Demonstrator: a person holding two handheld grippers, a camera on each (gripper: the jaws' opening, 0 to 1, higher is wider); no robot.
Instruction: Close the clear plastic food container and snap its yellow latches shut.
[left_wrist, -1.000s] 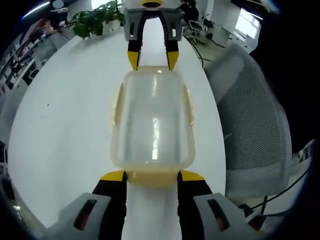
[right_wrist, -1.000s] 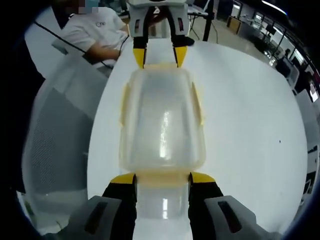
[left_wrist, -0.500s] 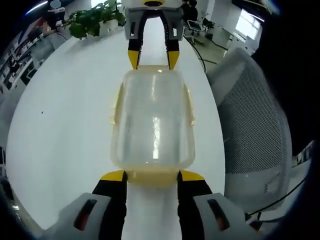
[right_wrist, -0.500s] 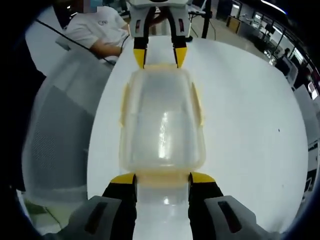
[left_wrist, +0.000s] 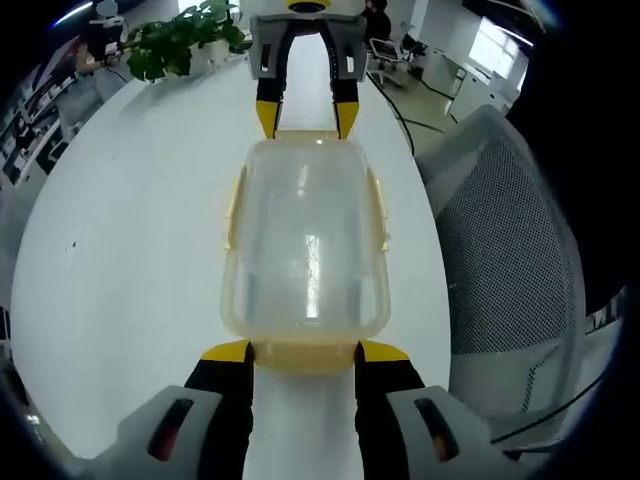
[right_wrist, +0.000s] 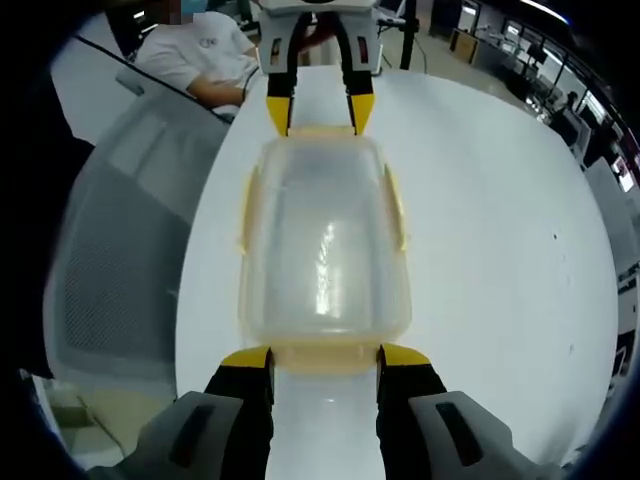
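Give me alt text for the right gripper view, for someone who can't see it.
A clear plastic food container with yellow latches lies on a white table, the right gripper at its near end and the left gripper at its far end. A mesh chair stands alongside.

White table (left_wrist: 130, 250), mesh chair (left_wrist: 505, 250), potted plant (left_wrist: 170, 45).

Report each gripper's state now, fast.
Left gripper: fingers open, straddling the container end.
Right gripper: fingers open, straddling the opposite end.
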